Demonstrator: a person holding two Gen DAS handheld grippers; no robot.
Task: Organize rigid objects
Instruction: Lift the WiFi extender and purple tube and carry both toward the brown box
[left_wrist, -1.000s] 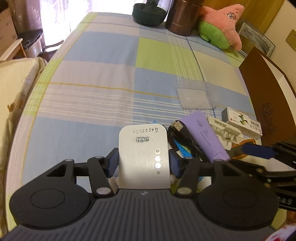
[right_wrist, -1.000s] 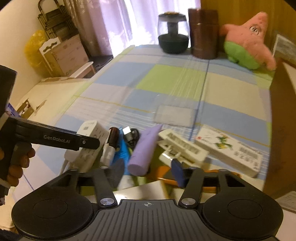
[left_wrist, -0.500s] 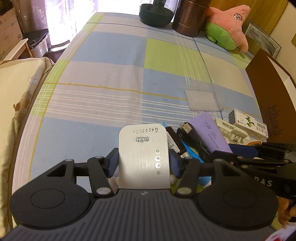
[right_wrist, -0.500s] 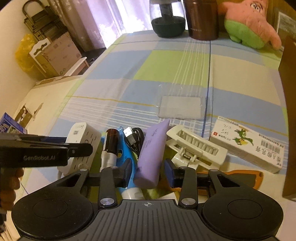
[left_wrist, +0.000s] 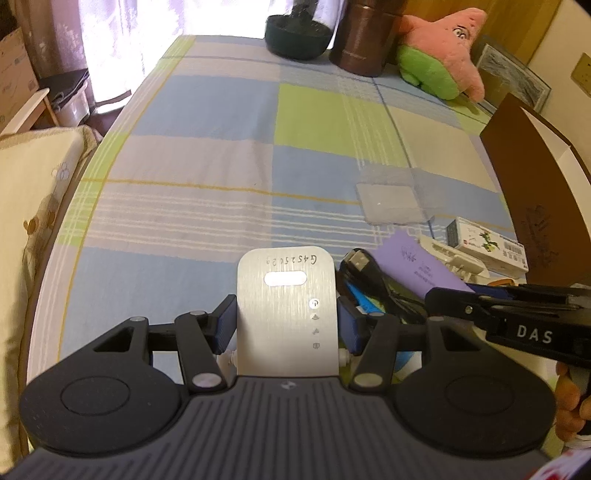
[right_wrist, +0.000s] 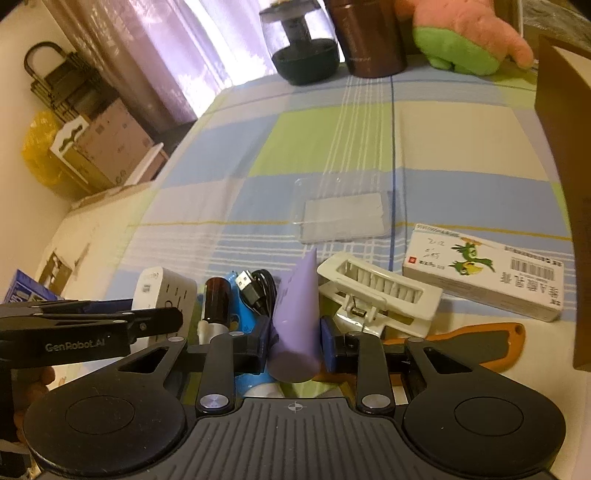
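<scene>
My left gripper (left_wrist: 286, 315) is shut on a white WiFi repeater (left_wrist: 287, 288), with a blue pad against each side, low over the checked tablecloth (left_wrist: 207, 110). From the right wrist view the same repeater (right_wrist: 162, 291) shows at the left of the pile. My right gripper (right_wrist: 294, 341) is closing on the cap end of a purple tube (right_wrist: 297, 295). Its pads touch both sides of the tube, which lies in the heap pointing away from me. In the left wrist view the purple tube (left_wrist: 424, 266) lies just beyond the right gripper's fingers (left_wrist: 454, 299).
Around the tube lie a black USB cable (right_wrist: 258, 291), a brown bottle (right_wrist: 218, 299), a white clip (right_wrist: 380, 291), a medicine box (right_wrist: 487, 280) and an orange knife (right_wrist: 480, 339). A clear case (right_wrist: 343, 218) lies farther out. A brown box (right_wrist: 561, 184) stands on the right, a plush star (right_wrist: 461, 33) at the back.
My right gripper has come in over the pile, rolled a little and narrowed its jaws from wide apart to touching the purple tube. The left gripper has kept still with the repeater.
</scene>
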